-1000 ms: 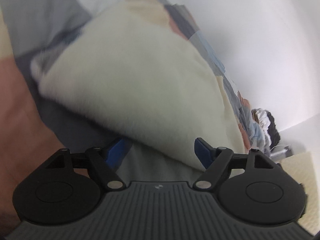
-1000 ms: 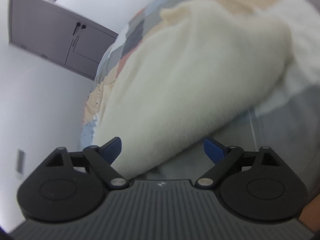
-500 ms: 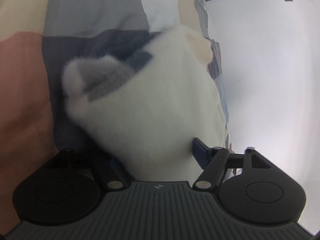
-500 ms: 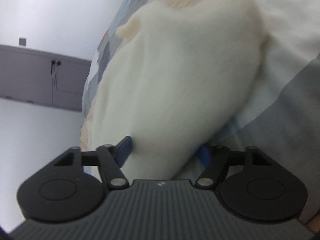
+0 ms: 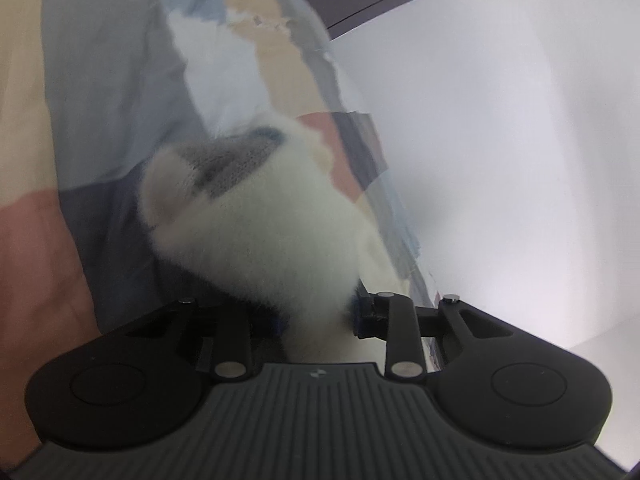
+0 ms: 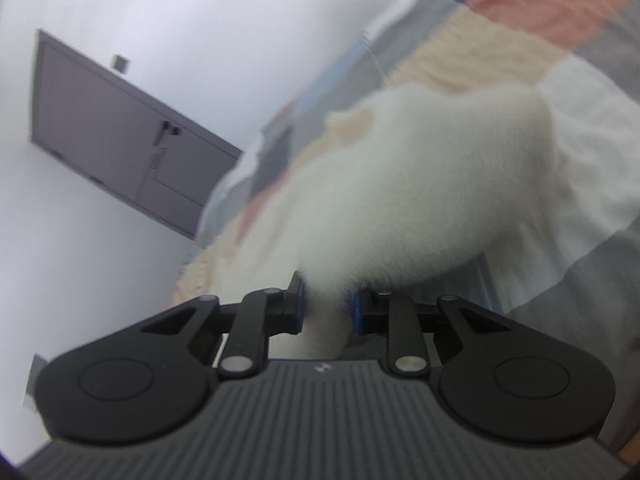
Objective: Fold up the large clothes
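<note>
The fluffy white garment [image 5: 260, 232] lay bunched on the patchwork bedspread [image 5: 100, 100], its near edge gathered into both claws. The left claw [image 5: 320, 316] had just been closing, and its blue pads now pinched a thick wad of the fleece; the right claw [image 6: 328, 308] had likewise just been closing and now squeezed a narrower neck of the same cloth between its pads. A grey knitted lining [image 5: 236, 160] showed at an opening on the far side in the left view. The fabric looked soft, light and thick-piled, so it would likely sag and drape freely, compress under the pads, and perhaps slip if only the fuzz were caught. Taking hold at a hem or corner, through the full thickness, seemed the surer grip. A grey door [image 6: 120, 136] stood in the white wall beyond the bed.
</note>
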